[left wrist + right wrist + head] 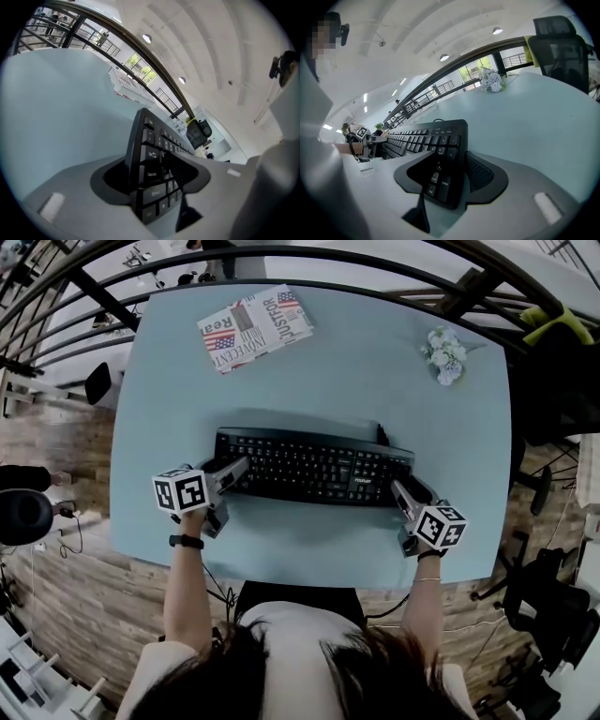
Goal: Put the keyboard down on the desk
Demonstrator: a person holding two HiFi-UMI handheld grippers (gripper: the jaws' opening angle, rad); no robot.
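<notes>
- Left gripper [232,472]: its fingers [70,192] are clamped on the left end of the keyboard [309,467]. One finger is on the key side and one on the underside. The ribbed pad lies against the keys.
- Key legend between the left fingers: "Caps Lock" is just legible. The keys above and below it are too blurred to read.
- Right gripper [401,489]: its fingers [513,197] pinch the keyboard's right end at the number-pad corner.
- Legends between the right fingers: "Enter" and "Del" can be read. The smaller print beside them cannot.
- Keyboard position: it spans from one pair of fingers to the other, lengthwise across the near half of the pale blue worktop [375,381]. A dark shadow runs along its far edge. I cannot tell whether its base lies flat on the worktop or just above it.
- Brand mark [361,482]: small white print on the keyboard's near edge, just inside the right fingers, too small to read.
- Cable [380,434]: it leaves the keyboard's far edge just beyond the right fingers, and only a short stub shows.
- Marker cubes: the left one [180,491] and the right one [441,526] sit behind the fingers and cover most of each hand.
- Well beyond the left fingers is a flat newsprint-patterned item [255,329]. It reads "JUSTFOR" and "Rea…" beside flag prints, and the rest is illegible.
- Well beyond the right fingers is a small bunch of white flowers [444,354].
- Black wristband [186,541] on the left wrist, behind the left fingers.
</notes>
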